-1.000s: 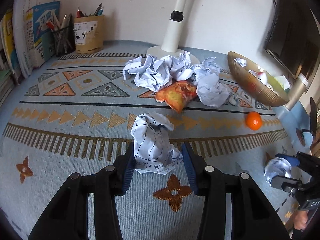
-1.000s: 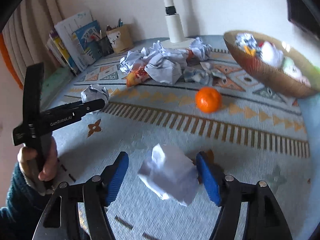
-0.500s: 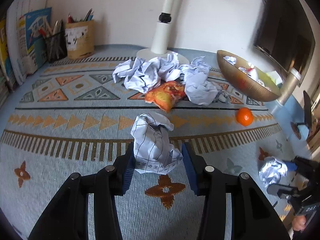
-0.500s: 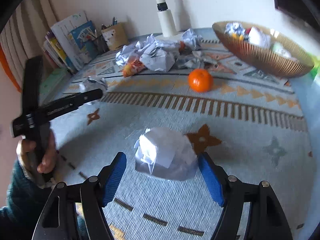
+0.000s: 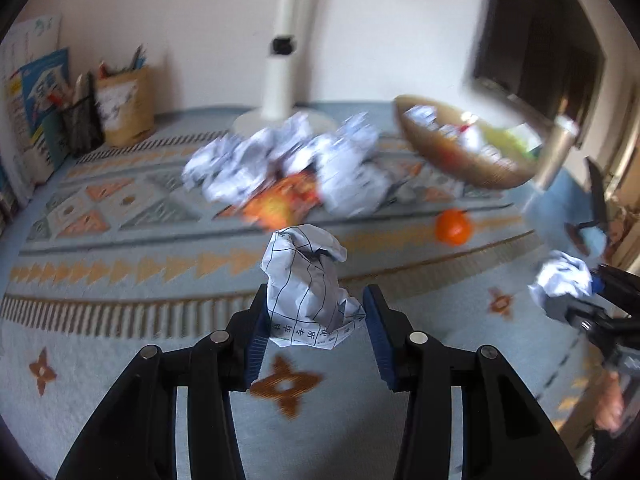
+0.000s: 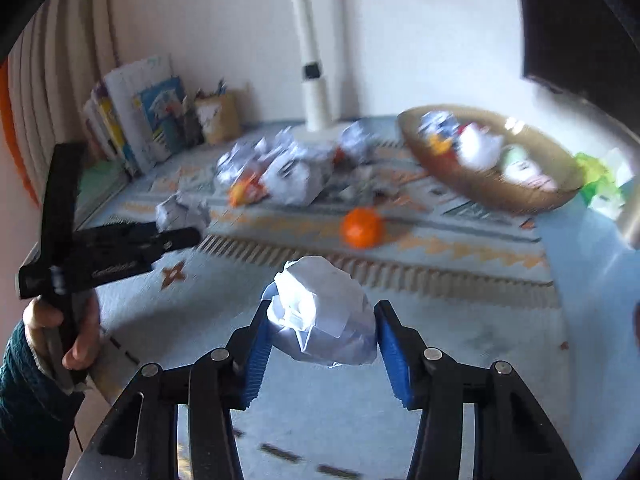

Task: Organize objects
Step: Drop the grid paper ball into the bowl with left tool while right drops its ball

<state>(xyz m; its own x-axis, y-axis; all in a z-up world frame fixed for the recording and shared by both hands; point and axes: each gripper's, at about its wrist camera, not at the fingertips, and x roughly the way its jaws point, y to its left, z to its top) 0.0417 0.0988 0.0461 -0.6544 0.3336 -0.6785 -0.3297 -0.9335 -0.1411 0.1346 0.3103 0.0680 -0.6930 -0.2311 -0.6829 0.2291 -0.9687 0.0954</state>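
My left gripper [image 5: 314,330] is shut on a crumpled ball of gridded printed paper [image 5: 310,286] and holds it above the patterned cloth. My right gripper [image 6: 320,338] is shut on a plain white crumpled paper ball [image 6: 324,314], also held above the cloth. The right gripper with its ball shows at the right edge of the left wrist view [image 5: 564,280]. The left gripper with its ball shows at the left of the right wrist view [image 6: 182,214]. A pile of crumpled papers [image 5: 288,162] with an orange snack bag [image 5: 280,202] lies mid-table.
A wicker bowl [image 5: 460,166] with wrappers stands at the back right, an orange [image 5: 452,226] in front of it. A white lamp post [image 5: 286,76] rises at the back. Pen holders [image 5: 122,102] and books [image 5: 34,108] line the back left. A dark monitor [image 5: 540,52] hangs right.
Both grippers have risen with their paper balls and swung toward the back of the table. The right gripper's ball now sits squeezed between its pads. The views are blurred by motion.
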